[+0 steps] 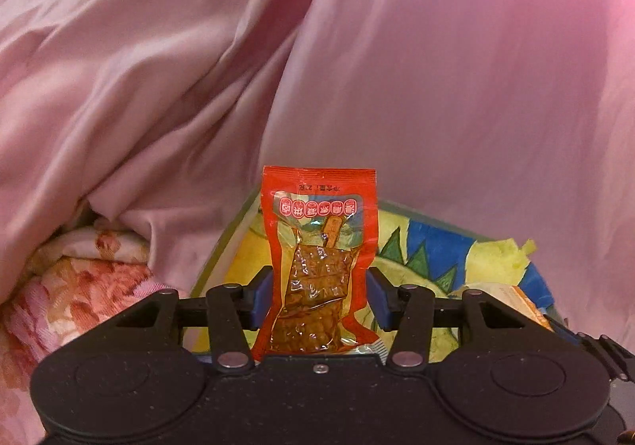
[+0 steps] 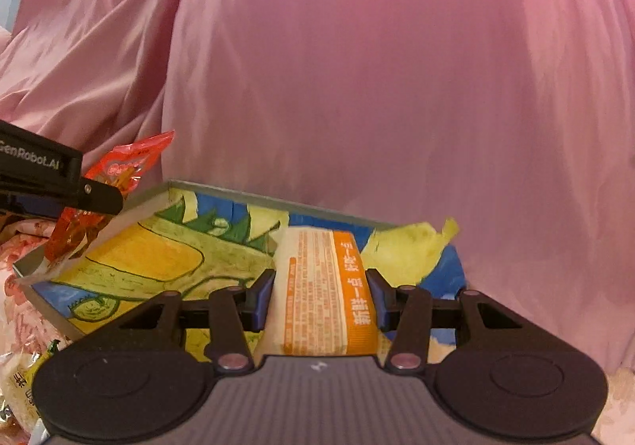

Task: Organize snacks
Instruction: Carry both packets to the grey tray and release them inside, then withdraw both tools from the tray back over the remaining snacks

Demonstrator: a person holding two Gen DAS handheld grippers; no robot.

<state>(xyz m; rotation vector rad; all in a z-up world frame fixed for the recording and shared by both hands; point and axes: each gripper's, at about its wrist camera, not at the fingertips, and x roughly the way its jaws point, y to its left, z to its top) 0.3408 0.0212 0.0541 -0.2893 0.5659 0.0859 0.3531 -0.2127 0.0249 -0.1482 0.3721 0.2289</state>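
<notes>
Left tool (image 1: 319, 296) grips red packet (image 1: 319, 246); right tool (image 2: 321, 298) grips orange-white packet (image 2: 321, 286)

Painted tray (image 2: 222, 194) rests on floral bedding (image 1: 75, 286).

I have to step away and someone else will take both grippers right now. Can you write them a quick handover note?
Left gripper: shut on the red snack packet, held upright at the box's near-left rim.
Right gripper: shut on the orange-and-white snack packet, held over the box.
Done: no released packet visible inside the box.
Left: release both packets into the box, then fetch the yellow packets lying outside, lower left in the right wrist view.
</notes>
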